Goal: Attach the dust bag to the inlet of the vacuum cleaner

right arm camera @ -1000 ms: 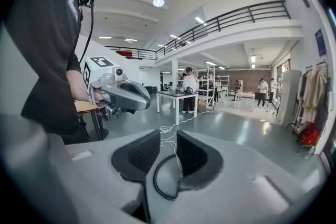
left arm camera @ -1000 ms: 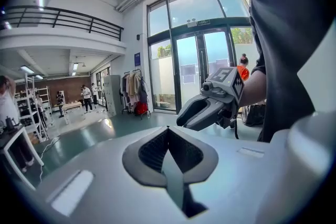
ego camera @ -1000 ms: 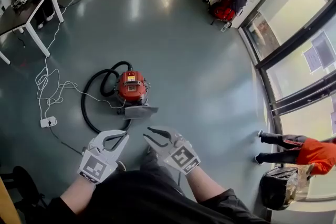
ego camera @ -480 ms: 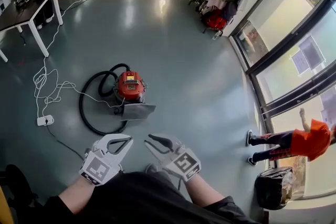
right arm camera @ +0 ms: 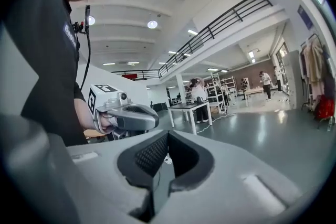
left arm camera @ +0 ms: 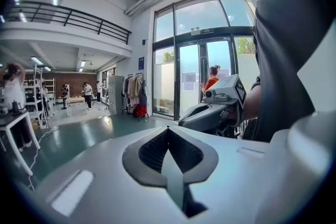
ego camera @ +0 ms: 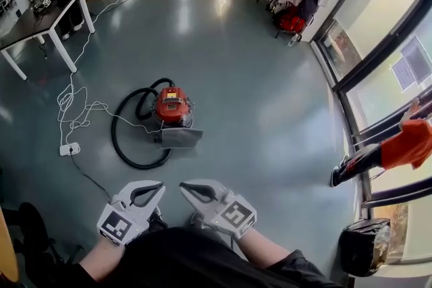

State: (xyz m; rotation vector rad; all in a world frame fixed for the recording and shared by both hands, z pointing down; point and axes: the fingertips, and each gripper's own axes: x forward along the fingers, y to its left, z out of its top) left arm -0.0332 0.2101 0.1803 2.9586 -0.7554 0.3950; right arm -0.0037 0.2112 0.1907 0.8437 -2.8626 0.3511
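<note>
While the rounded red vacuum cleaner [ego camera: 172, 106] sits on the glossy floor [ego camera: 270, 98], flat grey dust bag [ego camera: 181, 137] at its near side and black hose [ego camera: 123, 145] looped beside it, your left gripper [ego camera: 160, 187] has its fingers pressed together, empty. Those of your right gripper [ego camera: 182, 186] have just closed, empty too.

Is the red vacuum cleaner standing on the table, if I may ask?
No, the vacuum cleaner sits on the floor, well apart from the table at the upper left.
</note>
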